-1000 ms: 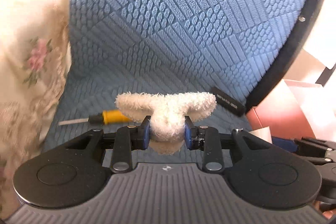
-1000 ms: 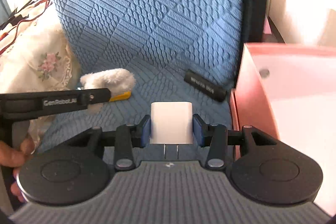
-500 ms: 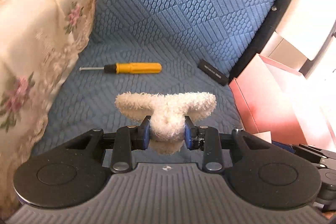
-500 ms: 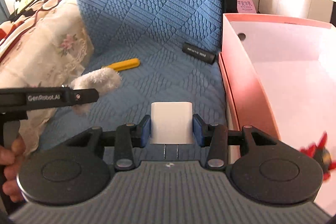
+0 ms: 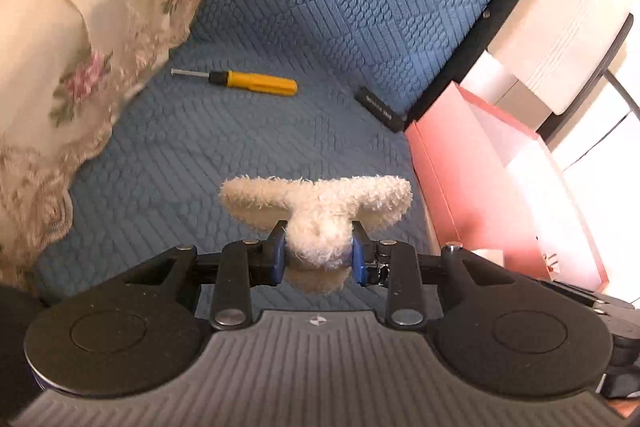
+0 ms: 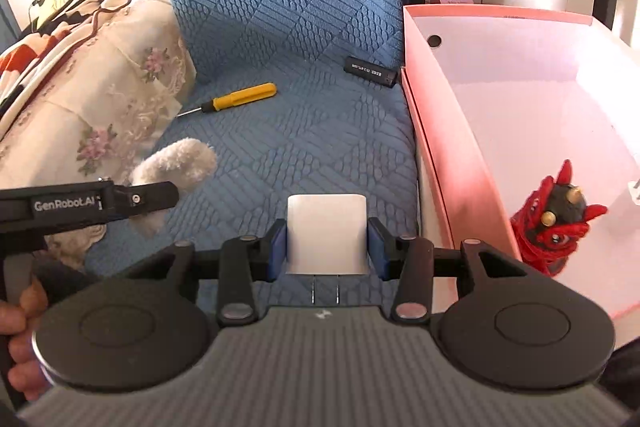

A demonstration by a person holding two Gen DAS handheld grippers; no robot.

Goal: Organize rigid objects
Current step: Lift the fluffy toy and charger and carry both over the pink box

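Right tongs point(image 6: 327, 253) clamp the white charger point(image 6: 326, 233); left tongs point(image 5: 319, 259) pinch a fluffy toy point(image 5: 316, 207). Released short of the pink box point(image 6: 452, 163), the charger could miss.

Your left wrist camera looks forward and down along its fingers from close above the blue quilted seat point(image 5: 248, 147), facing the backrest, with the pink box point(image 5: 476, 187) at its right edge. Your right wrist camera sits further right, facing the same way, and looks straight into that pink box point(image 6: 448, 131). Both views share the seat, the yellow screwdriver point(image 5: 252, 83) point(image 6: 240, 97), the black stick point(image 5: 380, 109) point(image 6: 370, 71) and the floral cloth point(image 5: 80, 39) point(image 6: 100, 107).
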